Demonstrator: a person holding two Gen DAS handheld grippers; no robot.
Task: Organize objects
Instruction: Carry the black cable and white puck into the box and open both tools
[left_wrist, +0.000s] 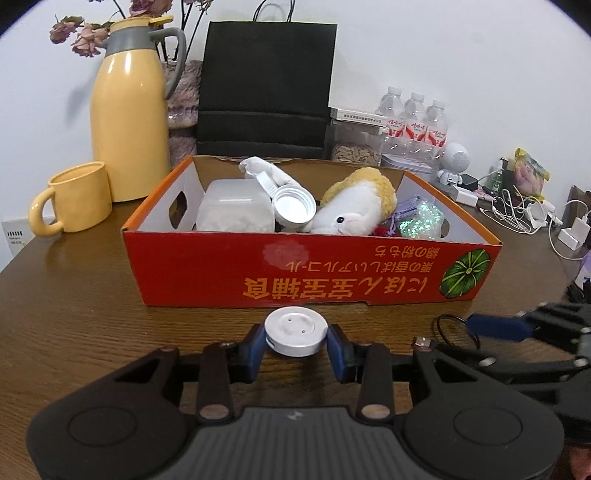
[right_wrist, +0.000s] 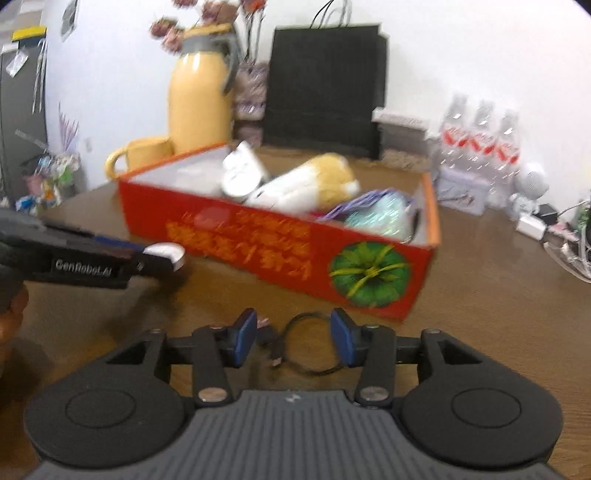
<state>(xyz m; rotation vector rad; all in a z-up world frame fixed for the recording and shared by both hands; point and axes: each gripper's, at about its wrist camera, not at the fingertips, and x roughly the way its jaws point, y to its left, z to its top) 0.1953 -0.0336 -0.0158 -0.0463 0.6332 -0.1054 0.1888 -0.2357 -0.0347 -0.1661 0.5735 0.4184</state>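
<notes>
A small round silver disc (left_wrist: 295, 332) sits between the blue pads of my left gripper (left_wrist: 295, 341), which is shut on it just above the wooden table, in front of the red cardboard box (left_wrist: 258, 266). The box holds a white and yellow plush toy (left_wrist: 354, 210), a translucent container (left_wrist: 232, 210), a silver lid (left_wrist: 293, 208) and a glittery pouch (left_wrist: 424, 221). In the right wrist view my right gripper (right_wrist: 293, 332) stands open over a coiled black cable (right_wrist: 276, 356) lying on the table, its pads apart from it. The left gripper (right_wrist: 162, 258) with the disc (right_wrist: 168, 253) shows at the left.
A yellow thermos jug (left_wrist: 129, 110) and a yellow mug (left_wrist: 77, 199) stand back left of the box. Behind it is a black paper bag (left_wrist: 266, 88). Water bottles (left_wrist: 413, 122) and a tangle of chargers and leads (left_wrist: 517, 210) fill the back right.
</notes>
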